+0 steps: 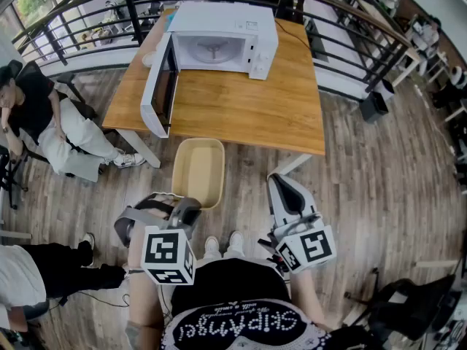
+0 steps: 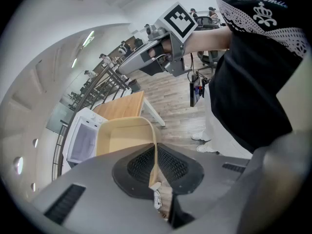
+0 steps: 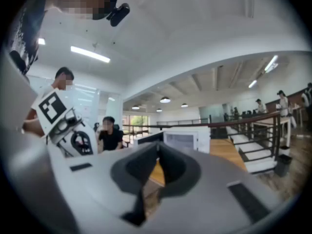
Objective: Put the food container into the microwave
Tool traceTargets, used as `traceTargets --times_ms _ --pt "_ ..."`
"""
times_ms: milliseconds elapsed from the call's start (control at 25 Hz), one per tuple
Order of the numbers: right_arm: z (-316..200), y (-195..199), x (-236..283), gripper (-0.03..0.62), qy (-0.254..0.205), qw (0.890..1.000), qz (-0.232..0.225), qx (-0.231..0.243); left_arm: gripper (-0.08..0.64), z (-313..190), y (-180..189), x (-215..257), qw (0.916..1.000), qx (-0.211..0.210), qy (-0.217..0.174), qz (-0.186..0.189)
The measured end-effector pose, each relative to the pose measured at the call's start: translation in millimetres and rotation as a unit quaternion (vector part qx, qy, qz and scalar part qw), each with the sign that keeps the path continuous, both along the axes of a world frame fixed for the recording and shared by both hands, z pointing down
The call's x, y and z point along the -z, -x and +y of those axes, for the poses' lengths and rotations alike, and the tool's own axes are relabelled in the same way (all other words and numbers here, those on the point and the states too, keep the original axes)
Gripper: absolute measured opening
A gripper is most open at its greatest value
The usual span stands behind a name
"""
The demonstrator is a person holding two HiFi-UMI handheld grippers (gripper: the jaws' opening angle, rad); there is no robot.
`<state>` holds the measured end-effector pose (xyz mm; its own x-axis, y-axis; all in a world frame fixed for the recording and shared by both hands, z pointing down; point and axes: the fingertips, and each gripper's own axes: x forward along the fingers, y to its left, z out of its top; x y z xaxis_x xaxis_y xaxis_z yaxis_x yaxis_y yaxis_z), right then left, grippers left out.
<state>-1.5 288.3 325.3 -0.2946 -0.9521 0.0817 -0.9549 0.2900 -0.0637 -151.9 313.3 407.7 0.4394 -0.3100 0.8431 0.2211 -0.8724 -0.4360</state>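
Observation:
A beige, empty food container [image 1: 198,170] hangs in the air in front of the wooden table [image 1: 248,115]. My left gripper [image 1: 186,208] is shut on its near rim. In the left gripper view the thin wall of the container [image 2: 124,135] runs between the pads of the left gripper [image 2: 155,177]. The white microwave [image 1: 219,46] stands at the table's far side, its door [image 1: 157,86] swung wide open to the left and its chamber empty. My right gripper [image 1: 281,184] is shut and empty, held to the right of the container; its own view shows the right gripper [image 3: 158,172] facing the microwave [image 3: 185,139].
One person [image 1: 44,115] sits on a chair left of the table, and another person's legs [image 1: 44,268] show at lower left. A black railing [image 1: 350,35] curves behind and to the right of the table. A black bin [image 1: 376,106] stands on the wooden floor at right.

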Motion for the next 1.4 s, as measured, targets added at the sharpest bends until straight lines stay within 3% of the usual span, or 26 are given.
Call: traceTargets --times_ms 680,960,1400 --pt "-14.3 -21.0 -5.2 0.041 0.002 0.999 0.006 0.031 0.044 -8.3 -22.3 -5.9 0.9996 0.025 0.009 -0.009" --pt "-8.2 -45.8 -5.6 0.041 -0.008 0.999 0.004 0.038 0.044 -7.8 -42.0 -8.1 0.999 0.043 0.006 -0.001" --pt "-3.3 -83.4 -21.3 0.041 0.012 1.0 -0.007 0.026 0.044 -12.8 -54.4 -13.8 0.9976 0.067 0.006 -0.01"
